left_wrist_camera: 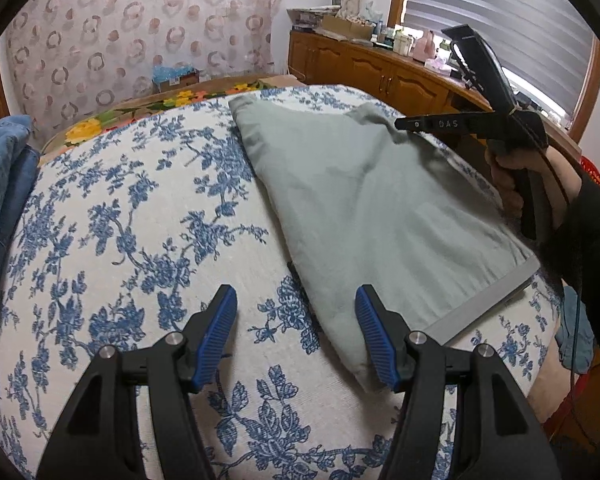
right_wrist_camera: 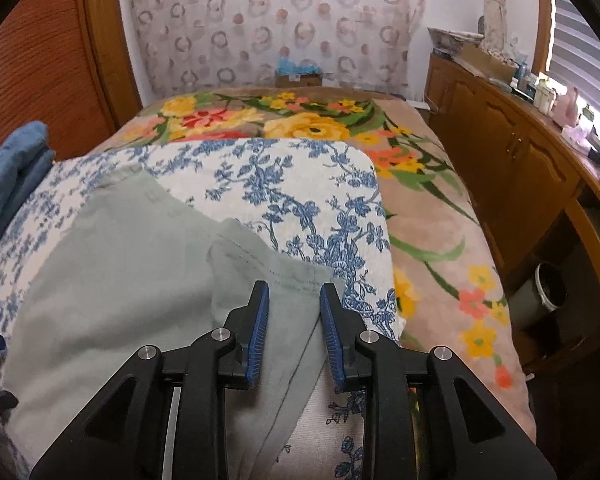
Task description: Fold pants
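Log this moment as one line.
left gripper: open, empty | right gripper: open around pants edge | pants flat on bedspread

The right claw bears raised letters reading "DAS".

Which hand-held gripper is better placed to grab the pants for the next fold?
Right. The right hand-held gripper is open astride a corner of the grey-green cloth pants; the left hand-held gripper is open mostly over the blue floral bedspread.
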### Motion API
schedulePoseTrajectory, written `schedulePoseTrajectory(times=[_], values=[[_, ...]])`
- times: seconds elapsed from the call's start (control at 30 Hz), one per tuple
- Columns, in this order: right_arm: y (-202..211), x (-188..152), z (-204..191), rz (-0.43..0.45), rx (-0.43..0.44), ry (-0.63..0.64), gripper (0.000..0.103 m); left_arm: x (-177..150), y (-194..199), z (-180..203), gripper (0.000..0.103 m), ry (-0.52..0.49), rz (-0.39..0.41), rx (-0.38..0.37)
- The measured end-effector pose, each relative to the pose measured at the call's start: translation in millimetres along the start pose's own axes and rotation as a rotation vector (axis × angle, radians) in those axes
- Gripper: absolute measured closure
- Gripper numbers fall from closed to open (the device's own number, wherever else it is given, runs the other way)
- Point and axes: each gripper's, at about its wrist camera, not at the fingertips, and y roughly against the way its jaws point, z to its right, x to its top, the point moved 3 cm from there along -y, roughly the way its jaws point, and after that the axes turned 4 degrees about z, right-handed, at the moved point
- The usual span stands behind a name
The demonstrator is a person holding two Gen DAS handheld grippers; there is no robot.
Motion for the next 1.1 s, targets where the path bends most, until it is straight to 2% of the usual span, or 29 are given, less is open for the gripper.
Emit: schedulePoseTrajectory(times=[0.13,0.2,0.27,0.37,0.47,0.53,0.7,0.83,0.97,1.07,1.1], values=[[-2,-3,-3,-0.004,-0.008,0.029,0.079,-2,-4,3,0.042,-0.014,-0.001,0.011],[-2,-3,-5,-0.002,-0.013,0.047,0.093,-3,-4,4,0.042,-0.021,0.002,0.017],[0,-3,-3,0.008,-0.019,0.045,0.099,-3,-4,6,0.042,-0.029,0.008,0.022],[6,-1,10,0.044,-0.074,-0.007,0.101,-3,-5,6,0.042,-0.031,0.012,0.024],[4,-2,22,0.024,-0.137,-0.024,0.102,-4,-4,6,0.042,-0.032,0.015,0.025],[3,-3,27,0.015,-0.128,-0.042,0.102,-5,-3,7,0.041,-0.032,0.015,0.025],[22,-4,26,0.060,-0.068,-0.069,0.102,-4,-4,7,0.041,-0.034,0.015,0.029],[51,-12,4,0.098,-0.019,-0.027,0.097,-3,-4,7,0.040,-0.034,0.016,0.031],[85,-36,-30,0.129,0.011,0.051,0.079,-3,-4,6,0.039,-0.035,0.016,0.034],[102,-59,-49,0.130,0.037,0.076,0.069,-3,-4,7,0.038,-0.033,0.017,0.035],[105,-66,-53,0.126,0.044,0.076,0.068,-3,-4,6,0.038,-0.032,0.017,0.037]])
